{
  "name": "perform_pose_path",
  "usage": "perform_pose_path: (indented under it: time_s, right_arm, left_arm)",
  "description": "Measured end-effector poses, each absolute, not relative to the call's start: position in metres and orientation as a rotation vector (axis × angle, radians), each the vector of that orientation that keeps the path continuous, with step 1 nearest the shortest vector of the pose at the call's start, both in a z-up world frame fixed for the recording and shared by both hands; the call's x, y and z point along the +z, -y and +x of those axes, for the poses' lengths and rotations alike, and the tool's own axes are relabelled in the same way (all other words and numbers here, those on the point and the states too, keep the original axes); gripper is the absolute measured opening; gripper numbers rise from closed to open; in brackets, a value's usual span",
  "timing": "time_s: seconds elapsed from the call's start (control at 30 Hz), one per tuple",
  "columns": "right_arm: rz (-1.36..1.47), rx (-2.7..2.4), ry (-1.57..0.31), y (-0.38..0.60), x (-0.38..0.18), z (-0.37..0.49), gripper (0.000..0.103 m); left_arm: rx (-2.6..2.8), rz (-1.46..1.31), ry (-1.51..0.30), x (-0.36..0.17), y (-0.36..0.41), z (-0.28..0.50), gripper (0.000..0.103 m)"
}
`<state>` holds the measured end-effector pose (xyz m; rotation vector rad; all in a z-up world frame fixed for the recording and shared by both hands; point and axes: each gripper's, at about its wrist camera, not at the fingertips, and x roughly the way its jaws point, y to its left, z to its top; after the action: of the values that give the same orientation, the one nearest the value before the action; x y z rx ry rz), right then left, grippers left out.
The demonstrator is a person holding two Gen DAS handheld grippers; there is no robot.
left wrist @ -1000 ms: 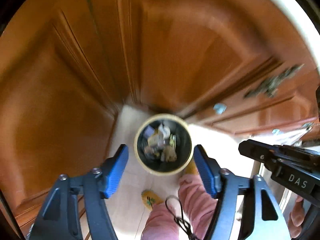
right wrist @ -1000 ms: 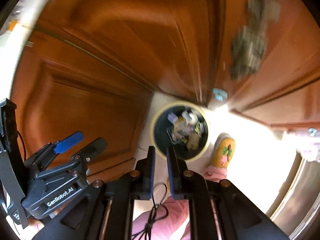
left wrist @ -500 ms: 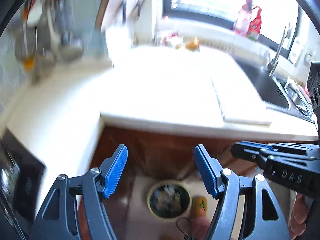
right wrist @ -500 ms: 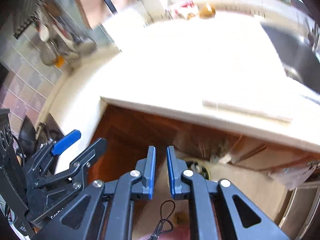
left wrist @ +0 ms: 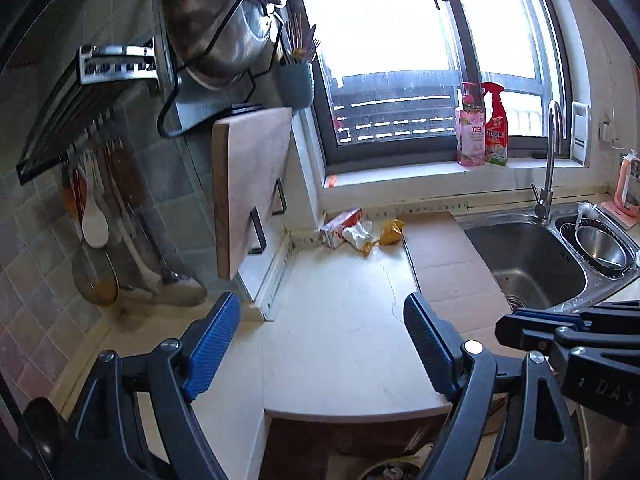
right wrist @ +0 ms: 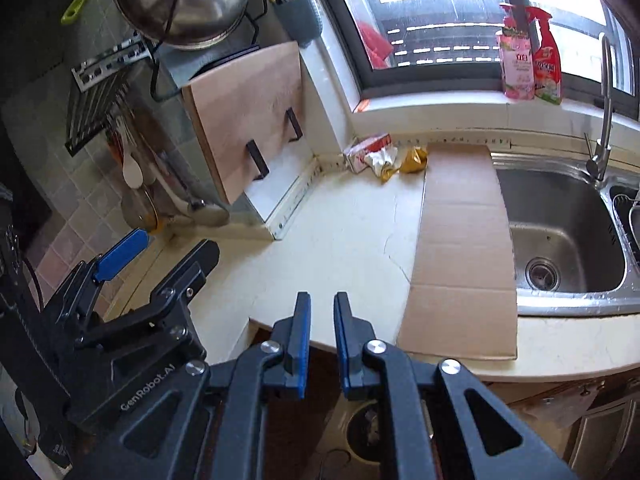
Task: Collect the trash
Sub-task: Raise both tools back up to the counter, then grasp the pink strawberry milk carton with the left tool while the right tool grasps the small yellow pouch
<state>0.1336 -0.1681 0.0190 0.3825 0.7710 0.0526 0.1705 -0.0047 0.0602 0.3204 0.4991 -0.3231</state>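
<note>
Trash lies at the far corner of the pale counter [left wrist: 340, 340]: a red-and-white carton [left wrist: 342, 220], a crumpled white tissue [left wrist: 358, 234] and a yellow wrapper [left wrist: 390, 232]. The right wrist view shows the same carton [right wrist: 368, 150], tissue [right wrist: 382, 158] and wrapper [right wrist: 414, 158]. My left gripper [left wrist: 322, 304] hovers over the counter's near edge, its jaws opening with nothing between them. My right gripper [right wrist: 322, 300] is beside it, shut to a narrow gap and holding nothing. The round bin [right wrist: 368, 432] with trash in it stands on the floor under the counter edge.
A flat cardboard sheet [right wrist: 460, 240] lies on the counter beside the steel sink [right wrist: 560, 232] with its faucet [right wrist: 600, 160]. A wooden cutting board [right wrist: 248, 120] hangs at the left, with utensils [left wrist: 94, 220] and a pot [left wrist: 216, 28]. Spray bottles [left wrist: 484, 128] stand on the window sill.
Both grippers rose from above the floor bin to counter height and tipped upward, bringing the counter and window into view. The left jaws spread wider; the right jaws stayed together.
</note>
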Motion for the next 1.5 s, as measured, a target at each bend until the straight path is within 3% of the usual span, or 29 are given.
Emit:
perform_pose_path:
  time_s: [0.23, 0.4, 0.6, 0.9, 1.2, 1.5]
  right_arm:
    - [0.481, 0.066, -0.691, 0.204, 0.069, 0.151, 0.012]
    - [0.52, 0.075, -0.658, 0.231, 0.099, 0.183, 0.012]
    - [0.548, 0.099, -0.674, 0.276, 0.105, 0.244, 0.026]
    - [0.59, 0.112, -0.836, 0.349, 0.055, 0.373, 0.026]
    - [0.699, 0.112, -1.055, 0.397, -0.057, 0.493, 0.026]
    - [0.804, 0.146, -1.237, 0.403, -0.156, 0.554, 0.026]
  left_arm:
    - [-0.276, 0.43, -0.4, 0.127, 0.037, 0.192, 0.085]
    - [-0.215, 0.526, -0.359, 0.16, 0.069, 0.225, 0.09]
    - [-0.174, 0.598, -0.387, 0.165, 0.117, 0.293, 0.09]
    - [-0.185, 0.655, -0.641, 0.1, 0.185, 0.433, 0.09]
    - [-0.184, 0.681, -0.902, 0.003, 0.214, 0.558, 0.09]
    - [-0.158, 0.724, -1.045, -0.079, 0.226, 0.64, 0.09]
